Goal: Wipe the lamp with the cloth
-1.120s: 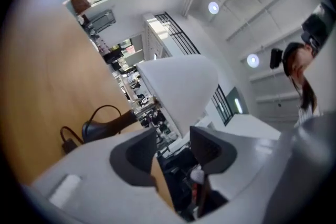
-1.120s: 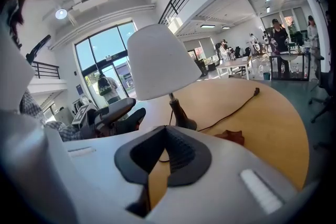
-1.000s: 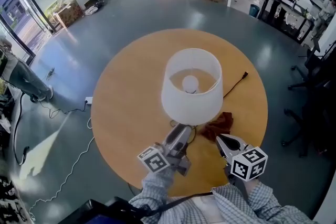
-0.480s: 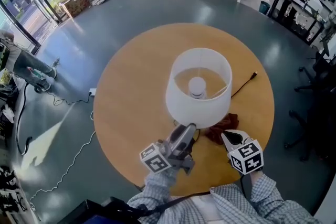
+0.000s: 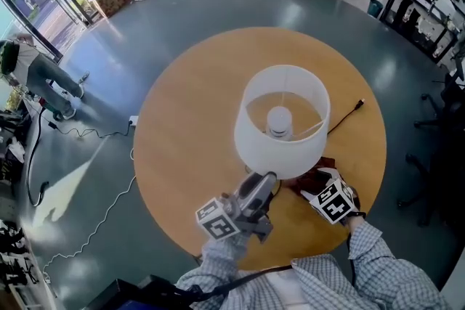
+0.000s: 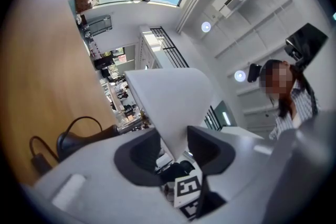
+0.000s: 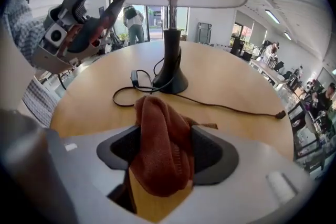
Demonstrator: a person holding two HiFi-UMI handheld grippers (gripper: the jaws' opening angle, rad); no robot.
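Observation:
A table lamp with a white shade (image 5: 282,120) stands on the round wooden table (image 5: 182,134). My left gripper (image 5: 263,181) reaches up to the shade's near rim. In the left gripper view the shade's edge (image 6: 168,99) runs between the jaws of that gripper (image 6: 176,147), which have just been closing and now pinch it. My right gripper (image 5: 317,184) points steeply down at the rust-red cloth (image 5: 299,185) beside the lamp. Its jaws have just been opening. In the right gripper view the bunched cloth (image 7: 157,123) lies in the wide gap of that gripper (image 7: 161,148), with the black lamp base (image 7: 169,81) beyond.
The lamp's black cord (image 7: 231,107) trails right across the table to a plug (image 5: 358,107). A person (image 5: 36,72) stands on the floor at far left, near a white cable (image 5: 94,229). Office chairs (image 5: 443,98) stand to the right.
My right gripper has dropped from above the table onto the cloth, rolled over, and opened its jaws around it. My left gripper stays at the shade's rim.

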